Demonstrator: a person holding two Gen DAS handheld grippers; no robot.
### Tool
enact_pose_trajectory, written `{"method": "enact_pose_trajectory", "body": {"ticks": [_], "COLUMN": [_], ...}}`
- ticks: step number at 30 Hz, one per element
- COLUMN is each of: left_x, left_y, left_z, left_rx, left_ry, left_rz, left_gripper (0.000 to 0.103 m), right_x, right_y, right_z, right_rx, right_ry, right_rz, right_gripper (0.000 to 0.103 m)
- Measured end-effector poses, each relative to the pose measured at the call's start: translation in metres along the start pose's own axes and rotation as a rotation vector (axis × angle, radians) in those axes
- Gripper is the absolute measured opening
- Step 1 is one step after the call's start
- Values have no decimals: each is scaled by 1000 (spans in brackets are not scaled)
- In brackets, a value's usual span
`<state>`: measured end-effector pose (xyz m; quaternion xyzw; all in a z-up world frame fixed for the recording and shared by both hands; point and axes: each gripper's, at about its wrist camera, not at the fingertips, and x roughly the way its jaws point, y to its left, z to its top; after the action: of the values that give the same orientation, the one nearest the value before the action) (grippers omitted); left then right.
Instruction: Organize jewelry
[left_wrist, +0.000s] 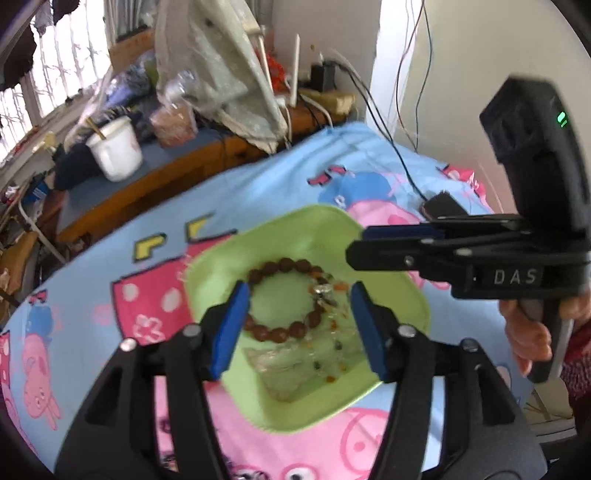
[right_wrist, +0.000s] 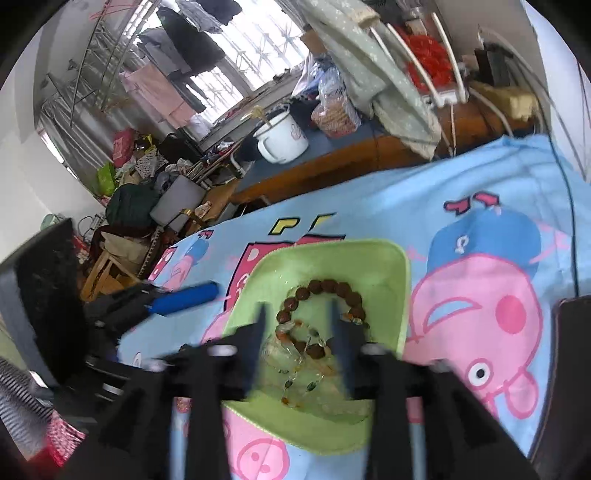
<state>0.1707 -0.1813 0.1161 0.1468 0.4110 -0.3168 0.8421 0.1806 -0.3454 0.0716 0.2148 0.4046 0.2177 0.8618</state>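
A light green tray lies on a blue and pink cartoon bedsheet. In it lie a brown bead bracelet, a thin necklace with small coloured beads and a clear plastic bag. My left gripper is open, hovering over the tray with the bracelet between its blue pads. My right gripper is open over the same tray, above the bracelet and necklace. It shows from the side in the left wrist view. The left gripper's blue finger shows at left.
A black device with a cable lies on the sheet beyond the tray. A wooden bench behind holds a white enamel mug, a snack bag and draped cloth. Clutter fills the room at left.
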Motion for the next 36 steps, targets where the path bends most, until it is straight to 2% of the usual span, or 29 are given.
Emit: {"method": "enact_pose_trajectory", "body": {"ticks": [3,6,10,11,13,15,17,21,23,25,27,29,32,36], "left_x": [-26,-54,-87,-93,-101,-102,-99,-78,-64,-51,-39,-34,-44,-60], "left_y": [17,36,70,78,96,109,119,125,122,115,109,113,127,135], "left_z": [-1,-9,-33,-42,-68,-92,-117,-163,-177,-188,-194,-203,-209,-213], "left_rx": [-25,-28,-85,-99,-134,-173,-208,-266,-275,-272,-242,-233,-278,-296], "left_ry": [-43,-103,-159,-168,-173,-162,-150,-105,-74,-43,-6,18,6,-43], "left_rz": [-14,13,44,57,91,102,96,34,2,-31,2,38,23,40], "left_gripper": [58,58,58,58,58,58,58,42,30,27,20,16,16,16], "right_x": [-8,-12,-10,-7,3,19,35,81,107,126,138,135,122,106], "right_y": [16,29,59,69,90,111,131,158,162,161,158,156,147,131], "right_z": [2,4,-1,-4,-12,-25,-42,-83,-99,-110,-118,-118,-114,-103], "right_rx": [-45,-67,-117,-138,-190,-246,-307,-417,-438,-462,-474,-490,-466,-360], "right_ry": [-34,-52,-41,-30,7,65,120,226,271,292,319,306,296,300], "right_rz": [-13,-1,63,77,107,130,145,90,37,-24,-44,-55,-70,0], "right_gripper": [26,26,26,25,15,1,0,0,0,0,0,0,0,0]}}
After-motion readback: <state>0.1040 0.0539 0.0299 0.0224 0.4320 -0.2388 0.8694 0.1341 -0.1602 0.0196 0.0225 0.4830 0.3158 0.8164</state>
